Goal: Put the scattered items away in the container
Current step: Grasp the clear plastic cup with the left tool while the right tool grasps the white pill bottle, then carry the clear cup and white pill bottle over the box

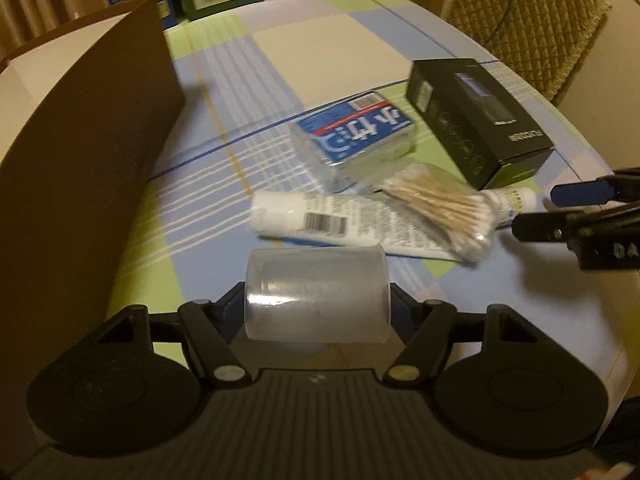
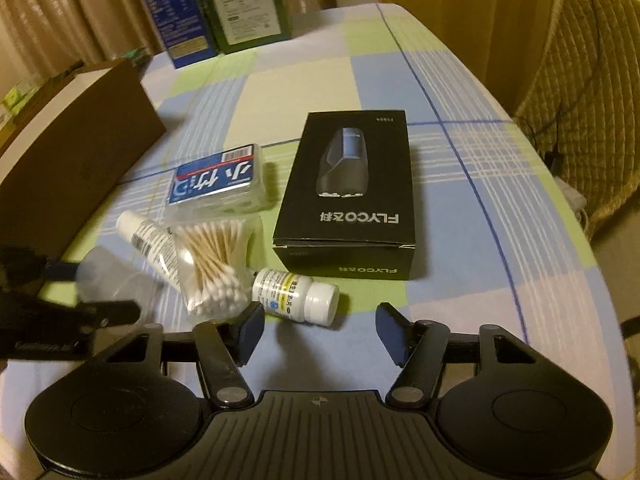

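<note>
Cup [image 1: 317,294] time: your left hand-held gripper [image 1: 317,312] pinches the clear cup over the counter [image 1: 340,44]. Your right hand-held gripper [image 2: 320,334] is spread near the bottle [image 2: 298,296]. Next, carry the cup to the brown box [image 1: 92,152].

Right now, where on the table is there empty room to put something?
Bare cloth lies beyond the black box, toward the cartons, and on its right. It is crowded between the brown container and black box, around the cotton swabs.

Two close wrist fisheyes angled down, sharing black box [image 1: 480,120] [image 2: 352,192]
</note>
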A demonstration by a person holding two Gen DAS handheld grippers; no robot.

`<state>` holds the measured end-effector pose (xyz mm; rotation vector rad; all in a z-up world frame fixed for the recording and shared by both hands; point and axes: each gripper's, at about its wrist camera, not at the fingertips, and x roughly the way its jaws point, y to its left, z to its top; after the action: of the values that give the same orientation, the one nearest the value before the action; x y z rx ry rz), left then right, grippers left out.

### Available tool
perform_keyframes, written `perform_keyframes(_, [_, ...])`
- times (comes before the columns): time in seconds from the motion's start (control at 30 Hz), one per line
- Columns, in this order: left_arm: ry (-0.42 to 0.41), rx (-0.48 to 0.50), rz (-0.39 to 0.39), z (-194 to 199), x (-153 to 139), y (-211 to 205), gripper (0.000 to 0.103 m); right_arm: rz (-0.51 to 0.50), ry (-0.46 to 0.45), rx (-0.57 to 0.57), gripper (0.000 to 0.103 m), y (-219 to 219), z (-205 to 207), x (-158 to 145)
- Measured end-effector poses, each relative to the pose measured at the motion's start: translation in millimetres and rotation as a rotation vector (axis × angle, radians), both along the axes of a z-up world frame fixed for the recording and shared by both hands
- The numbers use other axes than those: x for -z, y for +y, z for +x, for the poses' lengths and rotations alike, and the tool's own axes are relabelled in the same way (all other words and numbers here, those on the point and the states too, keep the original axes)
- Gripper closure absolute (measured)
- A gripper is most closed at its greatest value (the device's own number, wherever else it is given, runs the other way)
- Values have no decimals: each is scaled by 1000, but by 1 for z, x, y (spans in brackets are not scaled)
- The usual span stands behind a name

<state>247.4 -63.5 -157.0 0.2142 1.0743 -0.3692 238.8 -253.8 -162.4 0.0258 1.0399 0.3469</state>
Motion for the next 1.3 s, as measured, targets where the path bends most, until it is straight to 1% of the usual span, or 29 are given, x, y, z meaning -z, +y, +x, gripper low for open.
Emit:
perform_keyframes(0.2, [11, -48, 2, -2, 1, 18, 34, -2, -8, 33, 43, 9, 4, 4])
perform_keyframes(0.37, [17, -53, 1, -6, 2, 22, 34, -26, -18, 30, 43, 19, 6, 8])
perform_keyframes(0.43, [18, -50, 3, -7, 3, 22, 34, -37, -33, 11, 51, 22, 5, 9])
perform_keyframes(0.5, [18, -47, 5, -8, 4, 23, 34, -69, -48, -29, 78, 26, 3, 9])
perform_keyframes(0.67, [20, -43, 11, -11, 6, 25, 34, -91, -38, -79, 79, 23, -4, 9])
perform_keyframes(0.97, [11, -26, 19, -20, 6, 25, 34, -118, 6, -105, 79, 14, -18, 6])
perform_keyframes(1.13, [9, -19, 15, -29, 2, 26, 34, -104, 40, -120, 79, 9, -26, 2])
perform_keyframes(1.3, [-9, -12, -10, -44, -10, 29, 34, -38, 68, -155, 79, 7, -34, -12])
